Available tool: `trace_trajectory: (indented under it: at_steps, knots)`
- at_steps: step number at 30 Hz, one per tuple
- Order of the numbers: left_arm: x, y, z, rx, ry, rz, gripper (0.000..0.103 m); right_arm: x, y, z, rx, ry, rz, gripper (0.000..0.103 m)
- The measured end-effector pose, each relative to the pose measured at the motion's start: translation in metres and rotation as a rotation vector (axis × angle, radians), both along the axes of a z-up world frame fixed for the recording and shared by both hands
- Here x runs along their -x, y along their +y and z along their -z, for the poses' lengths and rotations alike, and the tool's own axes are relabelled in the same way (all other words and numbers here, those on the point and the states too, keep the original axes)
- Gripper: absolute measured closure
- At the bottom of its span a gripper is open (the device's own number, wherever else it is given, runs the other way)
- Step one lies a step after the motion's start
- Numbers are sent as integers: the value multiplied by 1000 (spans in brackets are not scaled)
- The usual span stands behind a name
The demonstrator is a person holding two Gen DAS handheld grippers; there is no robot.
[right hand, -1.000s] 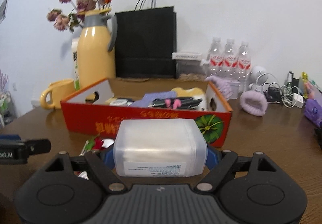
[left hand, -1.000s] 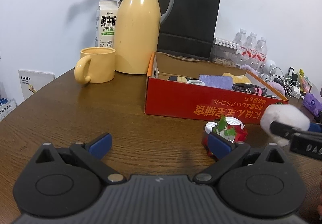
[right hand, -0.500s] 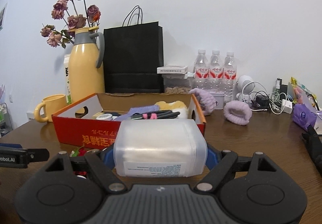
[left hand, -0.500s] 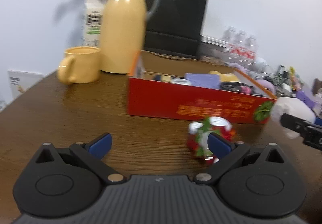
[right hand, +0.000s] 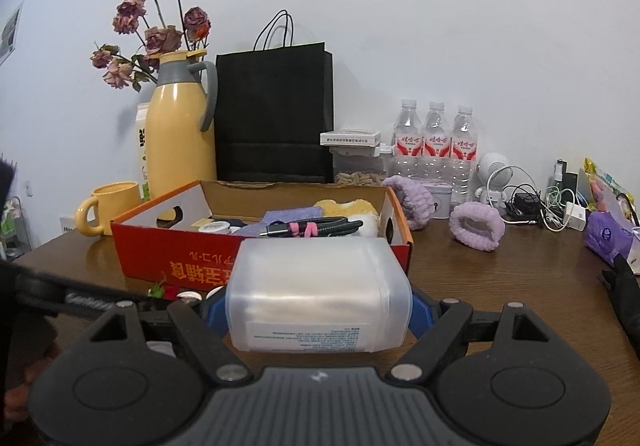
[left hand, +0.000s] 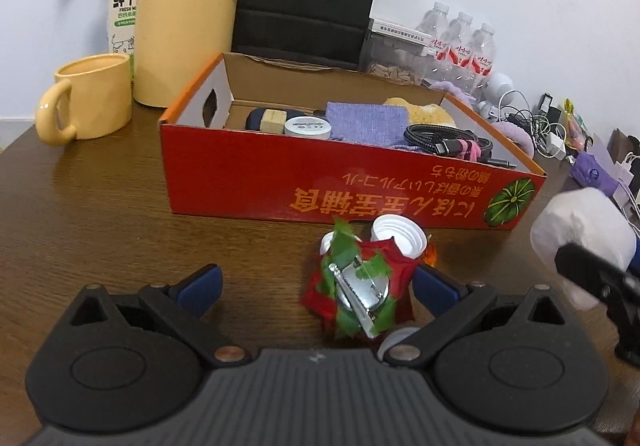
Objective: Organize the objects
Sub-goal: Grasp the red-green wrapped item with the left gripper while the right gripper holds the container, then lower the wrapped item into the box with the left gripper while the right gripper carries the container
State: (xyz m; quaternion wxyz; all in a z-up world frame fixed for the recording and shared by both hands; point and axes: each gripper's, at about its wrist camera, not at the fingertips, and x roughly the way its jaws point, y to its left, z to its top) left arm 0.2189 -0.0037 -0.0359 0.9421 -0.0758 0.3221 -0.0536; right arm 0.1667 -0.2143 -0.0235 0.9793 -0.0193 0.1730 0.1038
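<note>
**Box half packed, two more bits on the way in**

The right gripper (right hand: pixel 318 316) is clamped on a cloudy plastic container (right hand: pixel 319 292), held just in front of the red box (left hand: pixel 340 185) in the middle of the desk. The left gripper (left hand: pixel 316 284) hangs wide open over a red and green clip ornament (left hand: pixel 358 296) lying on the desk beside the box's front wall, with nothing pinched. Probably next: lift the container over the wall and drop it in a free spot, then close on the ornament.
</note>
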Motion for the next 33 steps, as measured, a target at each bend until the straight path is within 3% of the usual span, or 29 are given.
trace_trajectory:
  at_steps: [5,7,9,11,33]
  knots:
    - [-1,-1,0,20,-5,21,2,-1,5,3,19,14,-10,21]
    - [0,-1,-1,25,-10,34,13,-1,5,4,23,16,-10,21]
    - [2,-3,-1,26,-9,48,36,-2,6,5,26,19,-10,21]
    - [3,-4,0,24,-7,61,52,-2,6,5,31,22,-10,21]
    - [38,4,-18,-18,-167,0,57,0,8,5,27,-3,-36,21]
